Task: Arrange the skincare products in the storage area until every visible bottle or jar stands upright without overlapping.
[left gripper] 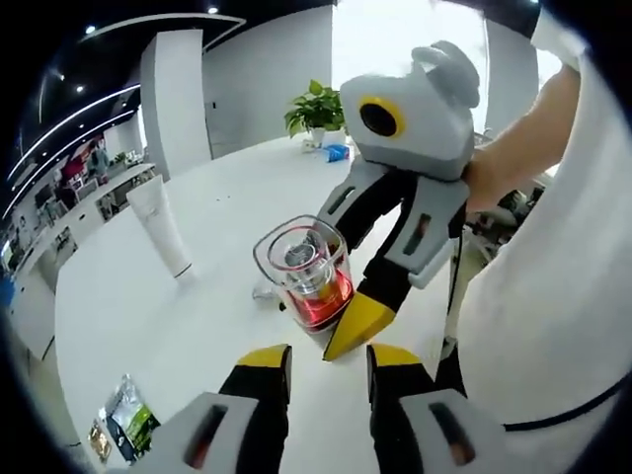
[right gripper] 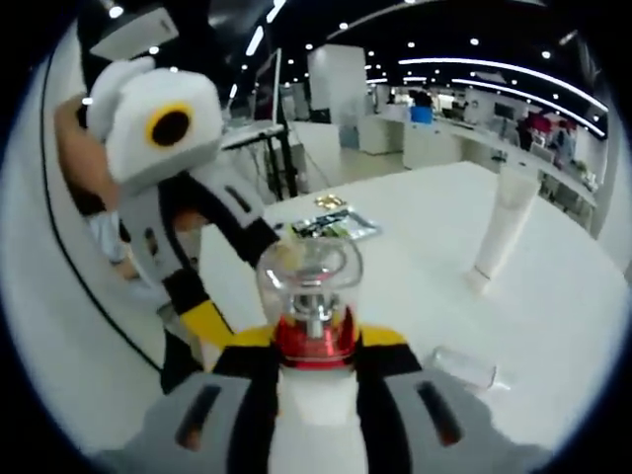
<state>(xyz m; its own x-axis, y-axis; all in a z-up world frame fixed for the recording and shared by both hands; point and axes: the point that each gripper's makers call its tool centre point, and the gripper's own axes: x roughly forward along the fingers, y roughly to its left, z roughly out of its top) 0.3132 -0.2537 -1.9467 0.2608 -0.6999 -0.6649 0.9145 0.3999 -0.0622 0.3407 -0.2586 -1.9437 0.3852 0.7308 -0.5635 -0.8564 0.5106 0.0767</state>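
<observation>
The right gripper (right gripper: 314, 360) is clenched on a pump bottle (right gripper: 312, 316), its yellow-tipped jaws pinching the white body just below the red collar, with the clear cap standing up between them. From the left gripper view the same bottle (left gripper: 308, 276) hangs tilted above the white table (left gripper: 148, 326), held from the far side by the right gripper (left gripper: 360, 316). The left gripper (left gripper: 329, 370) is released, its jaws apart with nothing between them, waiting just short of the bottle. Further out, a white tube (right gripper: 502, 229) stands upright on its cap, well apart from the bottle, and a small clear piece (right gripper: 464, 367) lies flat on the table near the right gripper; I cannot tell what it is. A printed sachet (left gripper: 128, 420) lies toward the table edge, and a potted plant (left gripper: 316, 111) stands at the far side. The bottle looks rigid and smooth, so likely slippery, and the clear cap seems the fragile, loose-fitting part; the body below the collar is the safer hold, and it should be set down base first.
</observation>
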